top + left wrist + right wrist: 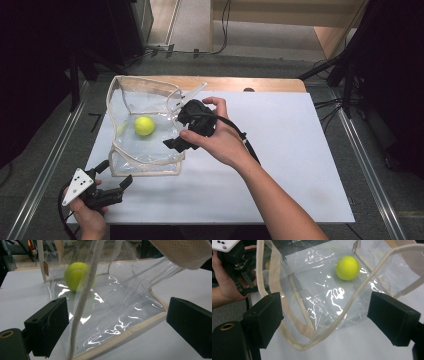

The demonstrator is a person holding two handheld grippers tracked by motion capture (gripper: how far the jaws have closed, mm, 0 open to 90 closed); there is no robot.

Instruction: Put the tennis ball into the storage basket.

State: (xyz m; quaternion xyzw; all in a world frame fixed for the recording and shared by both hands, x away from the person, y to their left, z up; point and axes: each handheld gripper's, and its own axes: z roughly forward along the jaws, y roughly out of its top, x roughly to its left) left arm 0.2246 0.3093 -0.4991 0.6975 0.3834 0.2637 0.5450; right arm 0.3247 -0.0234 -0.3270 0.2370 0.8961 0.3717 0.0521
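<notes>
With the yellow-green tennis ball [144, 125] already inside the clear plastic, beige-trimmed tote bag [131, 159] at centre-left, my right gripper [172, 143] stands open and empty above it; my left gripper [116, 175], lower left, waits wide. Little seems left.

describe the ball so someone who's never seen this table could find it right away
Start at the white table and go to its left half, where a clear plastic bag with beige trim sits open. The tennis ball rests inside it, on the bag's bottom. It is the one round, bright yellow-green thing there; everything around it is transparent, white or black.
</notes>
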